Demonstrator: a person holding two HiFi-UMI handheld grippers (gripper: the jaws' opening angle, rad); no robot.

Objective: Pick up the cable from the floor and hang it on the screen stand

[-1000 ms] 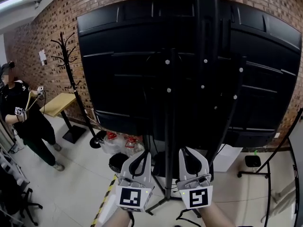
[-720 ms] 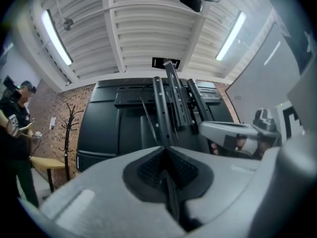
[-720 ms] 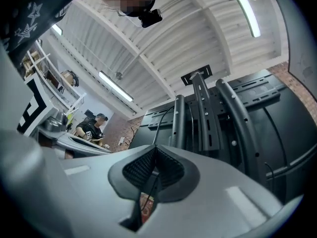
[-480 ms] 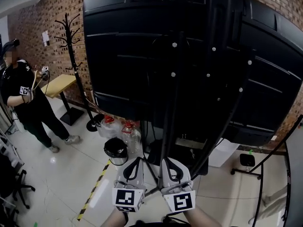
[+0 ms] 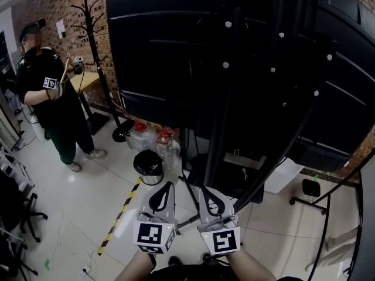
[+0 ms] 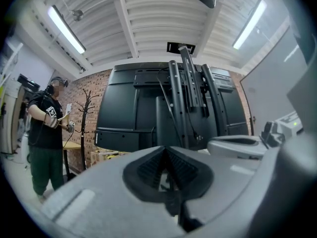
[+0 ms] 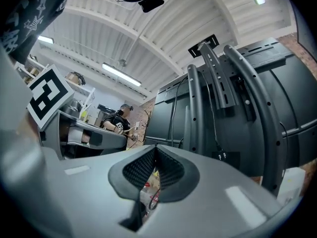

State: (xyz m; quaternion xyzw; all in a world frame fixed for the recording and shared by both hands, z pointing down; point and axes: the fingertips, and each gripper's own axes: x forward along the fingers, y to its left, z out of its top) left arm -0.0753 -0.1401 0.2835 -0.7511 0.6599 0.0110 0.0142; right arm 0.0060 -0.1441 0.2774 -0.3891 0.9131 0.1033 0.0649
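Since the earlier frames, the head view has been tipped further down and carried nearer the stand, both grippers have been drawn lower and closer together, and the right jaws have been brought fully together. Item, far left: a bystander (image 5: pixel 51 92) in dark clothing, holding a device, well apart from the work. Item: a black coat stand (image 5: pixel 94 45) and a small yellow table (image 5: pixel 87 81) against the brick wall. Item: a strip of yellow-and-black hazard tape (image 5: pixel 119 218) on the tiles. Item: a black bin (image 5: pixel 147 167), with red-capped bottles (image 5: pixel 159 144) just behind it. Item: left gripper (image 5: pixel 166 187), jaws together, nothing between the pads (image 6: pixel 148 165). Item: right gripper (image 5: pixel 205 190), jaws likewise together; a thin dark loop is glimpsed through the gap below its pads (image 7: pixel 168 170), but whether it is gripped cannot be told. Item: screen stand (image 5: pixel 225 110), its uprights rising behind the large black screen (image 5: pixel 164 51). Item, right: a thin dark line (image 5: pixel 275 234) on the tiles beside the stand's foot, taken to be the cable, though this is not certain; it is not lifted. Item: a white box (image 5: pixel 282 177) under the screen. Hazards, as judged: with both jaws closed, a reach to the floor would push the cable rather than catch it. The bin, bottles and stand legs crowd the approach and could be knocked. A loosely draped cable could slide off the smooth uprights.
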